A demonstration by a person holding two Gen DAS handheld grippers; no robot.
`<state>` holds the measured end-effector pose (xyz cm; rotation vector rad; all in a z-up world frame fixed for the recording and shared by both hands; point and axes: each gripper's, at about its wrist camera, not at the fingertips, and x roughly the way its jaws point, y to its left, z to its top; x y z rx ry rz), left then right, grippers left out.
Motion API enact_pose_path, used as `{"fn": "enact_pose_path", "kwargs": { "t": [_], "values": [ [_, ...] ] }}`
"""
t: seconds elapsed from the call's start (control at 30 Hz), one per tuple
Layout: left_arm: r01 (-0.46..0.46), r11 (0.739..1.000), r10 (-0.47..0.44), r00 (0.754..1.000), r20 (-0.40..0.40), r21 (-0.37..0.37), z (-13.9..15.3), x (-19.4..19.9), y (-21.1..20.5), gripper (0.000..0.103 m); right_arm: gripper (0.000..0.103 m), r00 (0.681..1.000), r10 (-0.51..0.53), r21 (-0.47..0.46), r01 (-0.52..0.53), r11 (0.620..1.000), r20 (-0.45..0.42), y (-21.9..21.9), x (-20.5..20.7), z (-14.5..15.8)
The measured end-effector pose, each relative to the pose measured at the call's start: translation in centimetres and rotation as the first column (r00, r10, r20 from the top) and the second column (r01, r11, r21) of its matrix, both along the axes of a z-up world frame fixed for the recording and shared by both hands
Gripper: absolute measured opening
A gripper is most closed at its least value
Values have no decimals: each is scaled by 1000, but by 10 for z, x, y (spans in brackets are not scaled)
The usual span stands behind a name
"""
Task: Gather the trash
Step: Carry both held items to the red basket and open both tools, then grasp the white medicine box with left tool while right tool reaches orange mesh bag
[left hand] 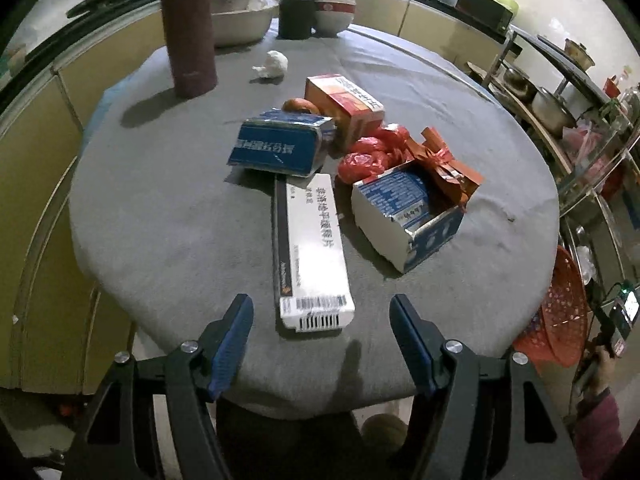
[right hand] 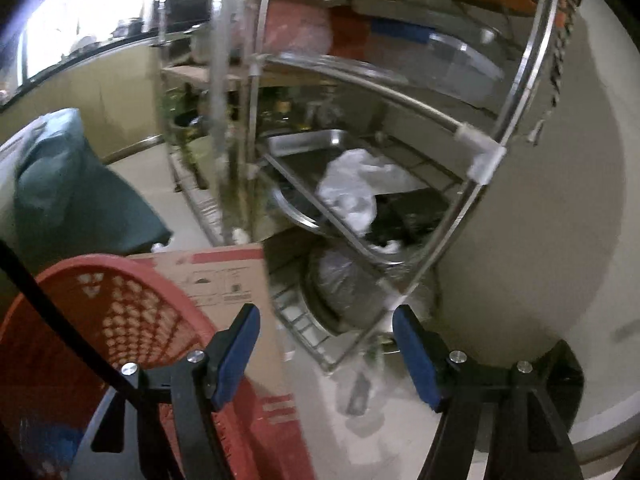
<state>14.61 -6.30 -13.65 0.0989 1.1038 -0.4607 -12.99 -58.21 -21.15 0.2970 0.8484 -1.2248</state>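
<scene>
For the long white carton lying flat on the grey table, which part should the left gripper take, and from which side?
Probably the near barcode end of the long white carton, approached from above. It lies flat and lengthwise, pointing at the open left gripper, so the jaws can straddle its narrow width. Its far end is tucked against the blue box, leaving less room there.

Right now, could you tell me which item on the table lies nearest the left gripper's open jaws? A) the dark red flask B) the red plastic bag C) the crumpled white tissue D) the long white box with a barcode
D: the long white box lies just ahead of the left gripper, its barcode end toward the open jaws.
</scene>
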Motion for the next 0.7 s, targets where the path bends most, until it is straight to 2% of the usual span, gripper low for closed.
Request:
{"fn": "enact_pose_path", "kwargs": {
  "t": [0.07, 0.13, 0.17, 0.23, 0.33, 0.37, 0.43, 0.47, 0.5, 0.53, 0.57, 0.63, 0.67, 0.7],
  "values": [
    [-7, 1000, 7, 1000, -14, -5, -4, 6, 1, 71, 72, 999, -19, -72, 17, 997, -28, 11, -3, 12],
    [-5, 1000, 3, 999, -48, -31, -10, 13, 2, 71, 72, 1000, -19, -137, 16, 990, -16, 18, -6, 33],
    [-6, 999, 3, 998, -66, -37, -14, 15, 2, 71, 72, 1000, 16, -165, -14, 986, 10, 27, -6, 51],
    [-4, 999, 1, 997, -83, -38, -21, 17, 1, 71, 72, 994, 88, -161, -76, 984, 70, 38, 0, 75],
    [-9, 999, 4, 996, -88, -51, -25, 19, 0, 71, 73, 929, 270, -65, -262, 963, 253, 67, 23, 109],
    [-9, 999, 5, 996, -92, -51, -27, 20, -1, 71, 74, 884, 341, -32, -349, 936, 319, 84, 41, 120],
    [-9, 999, 5, 995, -96, -36, -30, 22, -3, 71, 76, 831, 449, -25, -468, 884, 328, 110, 70, 127],
    [-7, 1000, 4, 996, -92, -31, -30, 23, -4, 71, 76, 781, 533, -15, -559, 829, 325, 133, 96, 132],
    [-2, 1000, 0, 997, -82, -29, -30, 23, -5, 71, 76, 746, 575, -2, -610, 793, 337, 146, 108, 132],
    [-1, 1000, -1, 997, -77, -27, -30, 24, -6, 71, 76, 673, 638, 30, -696, 717, 374, 167, 131, 133],
    [1, 1000, -2, 997, -76, -23, -30, 27, -8, 71, 76, 617, 677, 61, -755, 652, 402, 185, 149, 133],
    [8, 1000, -10, 997, -72, -20, -31, 31, -10, 71, 76, 532, 718, 111, -831, 546, 448, 211, 179, 131],
    [10, 1000, -12, 997, -72, -26, -30, 33, -10, 71, 76, 481, 731, 163, -871, 464, 484, 231, 202, 130],
    [9, 999, -11, 997, -73, -34, -29, 38, -10, 71, 76, 463, 733, 188, -883, 430, 498, 237, 214, 125]
  ]
}}
